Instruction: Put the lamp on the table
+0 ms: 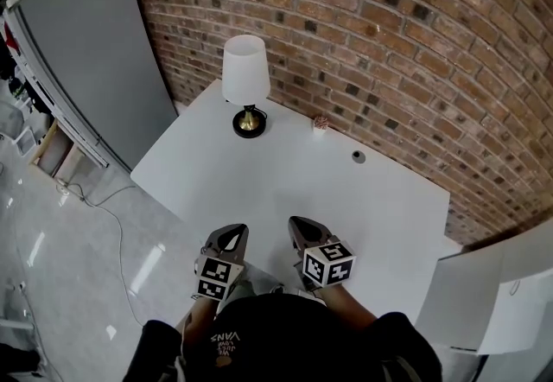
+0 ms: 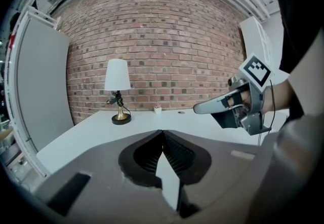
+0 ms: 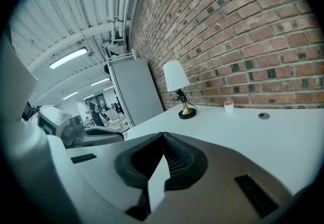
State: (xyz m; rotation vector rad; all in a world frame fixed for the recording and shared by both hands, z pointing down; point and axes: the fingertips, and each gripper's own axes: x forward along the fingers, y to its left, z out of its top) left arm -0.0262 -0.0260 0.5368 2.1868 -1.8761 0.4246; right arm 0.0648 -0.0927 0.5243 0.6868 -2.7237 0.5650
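Lamp (image 1: 245, 86) stands upright on table (image 1: 285, 190), far left corner, by brick wall (image 1: 389, 35). Left hand-held gripper (image 1: 230, 236) pressed together, holds nothing. Right hand-held gripper (image 1: 302, 229) same, empty. Both at table's near edge, well apart from lamp. Job looks done.

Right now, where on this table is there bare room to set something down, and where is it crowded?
The table is bare across its middle and right side, from the near edge to the cable hole. Only the strip by the brick wall holds things: lamp at the far left corner, small pot, then the hole.
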